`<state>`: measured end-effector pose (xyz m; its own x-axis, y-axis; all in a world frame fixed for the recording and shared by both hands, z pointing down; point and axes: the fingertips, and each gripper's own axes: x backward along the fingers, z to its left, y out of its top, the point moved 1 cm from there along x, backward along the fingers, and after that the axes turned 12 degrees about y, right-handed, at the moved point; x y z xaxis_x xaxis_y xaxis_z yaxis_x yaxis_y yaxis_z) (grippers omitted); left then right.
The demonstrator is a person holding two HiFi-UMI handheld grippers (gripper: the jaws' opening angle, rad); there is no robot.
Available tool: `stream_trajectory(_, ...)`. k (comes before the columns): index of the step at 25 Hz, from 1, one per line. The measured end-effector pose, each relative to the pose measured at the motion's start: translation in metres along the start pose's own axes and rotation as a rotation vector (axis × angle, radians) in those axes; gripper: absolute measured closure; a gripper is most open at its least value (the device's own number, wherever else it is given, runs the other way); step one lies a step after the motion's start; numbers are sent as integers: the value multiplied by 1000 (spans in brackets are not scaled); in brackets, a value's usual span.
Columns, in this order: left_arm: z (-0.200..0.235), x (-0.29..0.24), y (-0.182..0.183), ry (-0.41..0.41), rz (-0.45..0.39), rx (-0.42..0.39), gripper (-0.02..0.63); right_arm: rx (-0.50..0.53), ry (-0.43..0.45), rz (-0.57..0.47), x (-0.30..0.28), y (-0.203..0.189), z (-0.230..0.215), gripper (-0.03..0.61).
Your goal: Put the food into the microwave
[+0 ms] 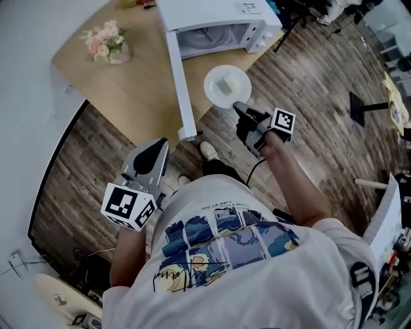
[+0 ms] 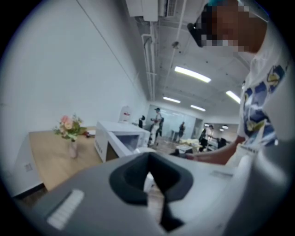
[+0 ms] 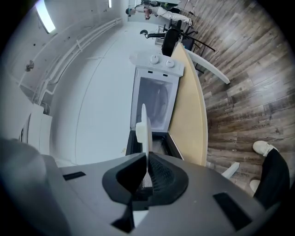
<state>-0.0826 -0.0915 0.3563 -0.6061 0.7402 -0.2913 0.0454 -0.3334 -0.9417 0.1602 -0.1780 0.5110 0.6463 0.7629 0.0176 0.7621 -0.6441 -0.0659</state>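
A round white plate (image 1: 227, 85) carries a pale block of food (image 1: 227, 84). My right gripper (image 1: 239, 106) is shut on the plate's near rim and holds it over the floor, just off the table's corner. In the right gripper view the plate (image 3: 145, 126) stands edge-on between the jaws, with the food (image 3: 139, 132) on its left face. The white microwave (image 1: 218, 19) stands on the wooden table (image 1: 128, 96) with its door (image 1: 180, 83) swung wide open and its cavity (image 3: 154, 103) straight ahead. My left gripper (image 1: 159, 145) is shut and holds nothing, lower left near the door's end.
A small vase of pink flowers (image 1: 106, 42) stands on the table's far left, also in the left gripper view (image 2: 69, 129). The person's shoes (image 1: 207, 150) are on the wood floor below the door. A black stand (image 1: 366, 106) is at right. Several people stand far off (image 2: 157, 120).
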Motion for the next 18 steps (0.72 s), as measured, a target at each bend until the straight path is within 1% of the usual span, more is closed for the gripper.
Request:
stream_trajectory(4, 17, -34, 24, 57, 1, -14, 606, -9, -18, 30, -45, 46, -16, 565)
stream_trajectory(6, 26, -50, 31, 89, 7, -6, 606, -18, -27, 48, -68, 66, -26, 565)
stream_trajectory(10, 34, -71, 31, 141, 28, 26, 606, -33, -25, 60, -108, 96, -45, 565)
stream_trajectory(15, 39, -98, 34, 181, 54, 21, 606, -50, -24, 47, -150, 133, -67, 565)
stream_trajectory(18, 42, -107, 36, 215, 62, 32, 606, -66, -21, 47, -176, 148, -79, 565)
